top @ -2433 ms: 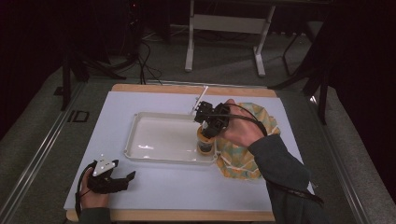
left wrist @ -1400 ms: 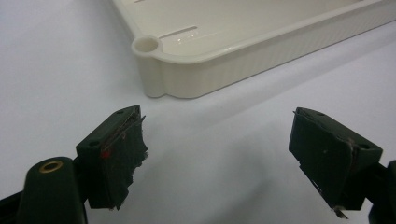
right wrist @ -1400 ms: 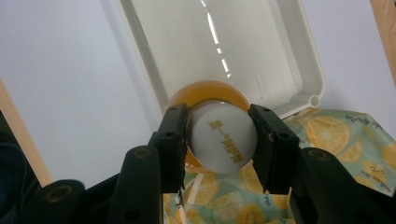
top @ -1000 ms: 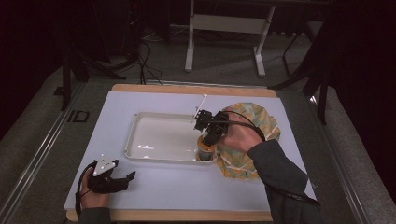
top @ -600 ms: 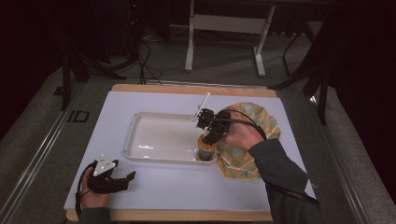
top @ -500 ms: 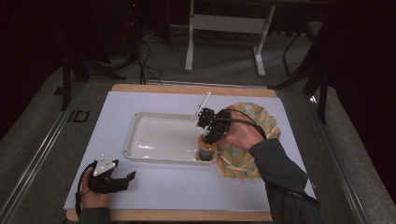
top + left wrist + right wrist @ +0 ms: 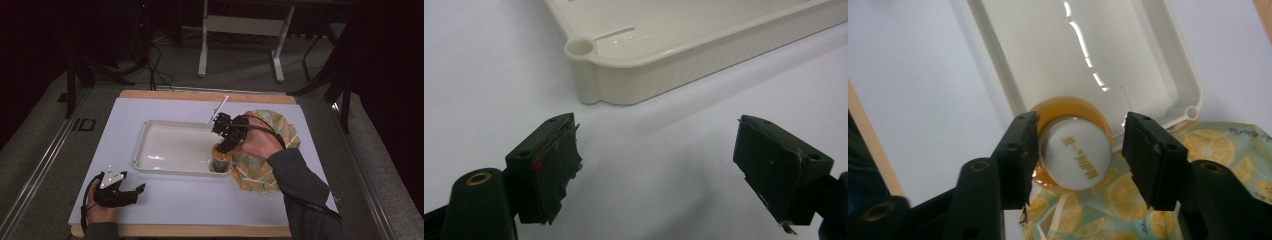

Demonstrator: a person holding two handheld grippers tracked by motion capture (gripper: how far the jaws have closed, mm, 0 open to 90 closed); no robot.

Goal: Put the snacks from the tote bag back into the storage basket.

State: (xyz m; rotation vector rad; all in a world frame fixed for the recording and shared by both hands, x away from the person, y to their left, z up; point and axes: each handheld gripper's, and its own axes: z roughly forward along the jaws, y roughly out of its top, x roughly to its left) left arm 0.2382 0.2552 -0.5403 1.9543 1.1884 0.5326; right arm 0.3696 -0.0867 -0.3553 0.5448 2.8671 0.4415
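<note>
While the left claw (image 7: 131, 192) idles apart near the worktop's (image 7: 200, 210) front-left corner, the right claw (image 7: 1075, 150) straddles, jaws apart, the white-capped orange bottle (image 7: 1076, 148) standing in the white tray's (image 7: 998, 60) corner, probably releasing it.

Open tongs (image 7: 659, 175) over the white table (image 7: 484, 75), near the tray's corner (image 7: 589, 75)

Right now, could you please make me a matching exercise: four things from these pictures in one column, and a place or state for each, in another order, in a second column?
Things:
1. bottle
2. left gripper
3. bag with orange-slice print
4. right gripper

Places or states:
A. low at the table's near left corner, jaws open, nothing between them
B. upright in the near right corner of the white tray
C. on the table right of the tray, partly under the person's hand
D. above the bottle's white cap, one jaw on each side

Pairs: 1-B, 2-A, 3-C, 4-D
</note>
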